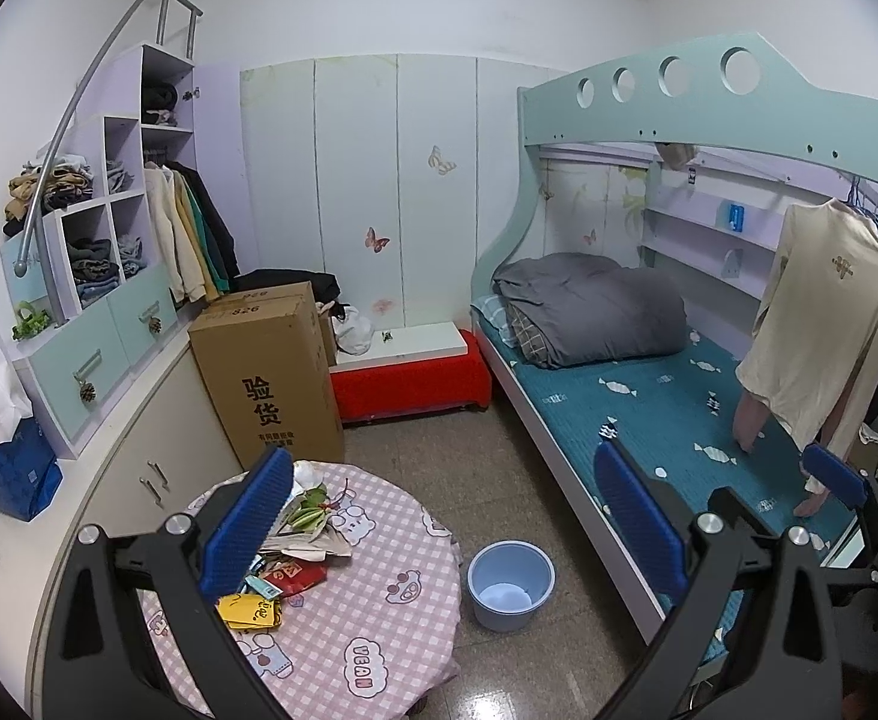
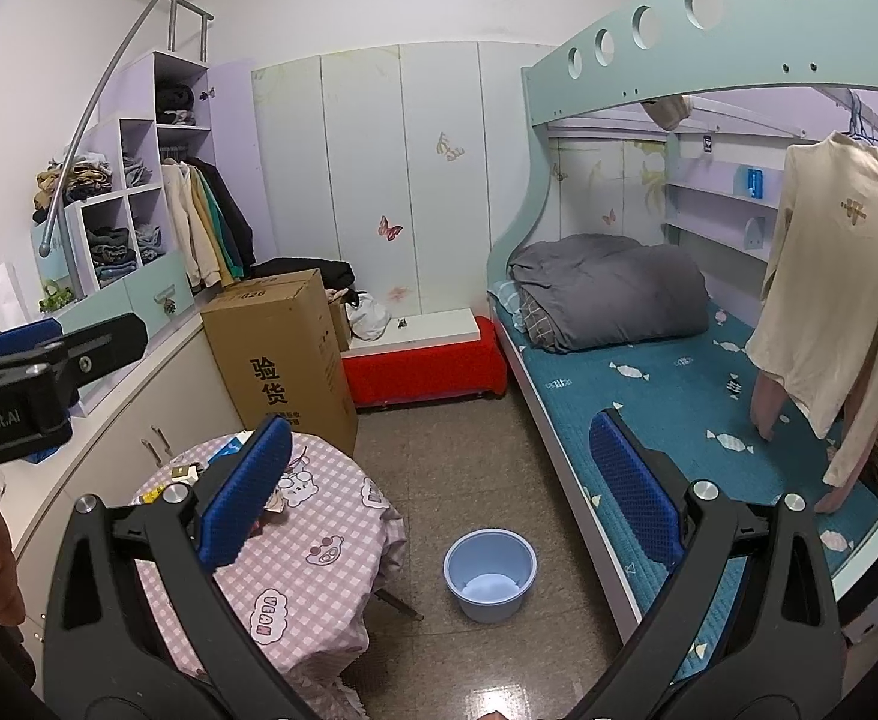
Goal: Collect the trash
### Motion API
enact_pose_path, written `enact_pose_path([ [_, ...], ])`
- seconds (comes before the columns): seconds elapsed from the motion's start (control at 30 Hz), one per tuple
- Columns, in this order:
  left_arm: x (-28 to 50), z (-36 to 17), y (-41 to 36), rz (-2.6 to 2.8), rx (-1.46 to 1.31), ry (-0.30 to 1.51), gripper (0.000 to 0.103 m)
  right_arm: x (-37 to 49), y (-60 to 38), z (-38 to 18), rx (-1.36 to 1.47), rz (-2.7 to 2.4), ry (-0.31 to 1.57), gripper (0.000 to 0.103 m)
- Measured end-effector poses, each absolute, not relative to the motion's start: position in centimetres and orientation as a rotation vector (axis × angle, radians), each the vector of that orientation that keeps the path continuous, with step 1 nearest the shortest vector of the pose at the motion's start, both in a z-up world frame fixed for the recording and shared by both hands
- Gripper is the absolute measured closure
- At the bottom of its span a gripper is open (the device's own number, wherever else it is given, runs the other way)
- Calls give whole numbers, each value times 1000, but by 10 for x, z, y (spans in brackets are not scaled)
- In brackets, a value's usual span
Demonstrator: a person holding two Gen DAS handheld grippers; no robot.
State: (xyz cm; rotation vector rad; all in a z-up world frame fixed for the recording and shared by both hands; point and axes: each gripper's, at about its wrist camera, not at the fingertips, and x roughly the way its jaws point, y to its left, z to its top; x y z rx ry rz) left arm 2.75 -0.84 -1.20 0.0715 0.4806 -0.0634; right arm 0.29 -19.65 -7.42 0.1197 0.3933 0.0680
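Note:
A pile of trash (image 1: 294, 546) lies on the round table with the pink checked cloth (image 1: 342, 648): paper scraps, green leaves, a red wrapper and a yellow packet (image 1: 249, 609). A light blue bucket (image 1: 511, 585) stands on the floor right of the table; it also shows in the right wrist view (image 2: 490, 573). My left gripper (image 1: 445, 516) is open and empty, held high above the table. My right gripper (image 2: 439, 492) is open and empty, above the table's right edge (image 2: 318, 540). Part of the trash (image 2: 186, 474) shows behind my right gripper's left finger.
A tall cardboard box (image 1: 270, 372) stands behind the table, next to a red bench (image 1: 411, 381). A bunk bed (image 1: 679, 408) with a teal mattress fills the right side. Cabinets and shelves (image 1: 96, 276) line the left wall. The tiled floor (image 1: 469, 468) lies between them.

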Motion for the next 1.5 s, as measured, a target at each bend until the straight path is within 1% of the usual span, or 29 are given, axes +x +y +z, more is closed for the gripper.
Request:
enact_pose_path([
  [1.5, 36, -19, -7, -49, 92, 499, 5, 21, -202, -90, 165, 102, 413, 6],
])
